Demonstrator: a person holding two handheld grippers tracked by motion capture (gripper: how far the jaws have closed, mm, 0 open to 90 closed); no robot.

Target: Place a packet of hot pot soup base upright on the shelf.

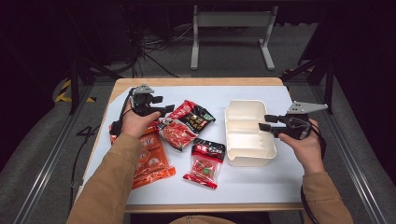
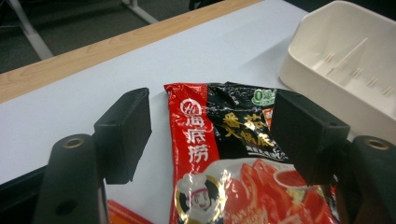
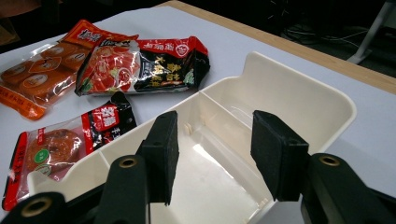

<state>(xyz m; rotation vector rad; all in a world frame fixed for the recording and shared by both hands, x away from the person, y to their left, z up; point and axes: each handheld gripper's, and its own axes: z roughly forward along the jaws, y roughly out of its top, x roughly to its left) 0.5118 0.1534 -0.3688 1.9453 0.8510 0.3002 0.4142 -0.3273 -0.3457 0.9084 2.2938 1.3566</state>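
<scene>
Left hand-held gripper lined up on a sauce packet, right one parked over the white box

The left hand-held gripper (image 2: 210, 135) sits near the surface's far left corner, jaws spread with nothing pinched, the red-and-black sauce packet (image 2: 224, 154) lying flat between and under them. The right hand-held gripper (image 3: 212, 154) hovers at the right edge of the divided white box (image 3: 299, 93), jaws apart and, as far as I can tell, not touching the wall. Box sits right of centre. A smaller red packet (image 1: 205, 158) and an orange packet (image 1: 152, 161) lie toward the near left.
</scene>
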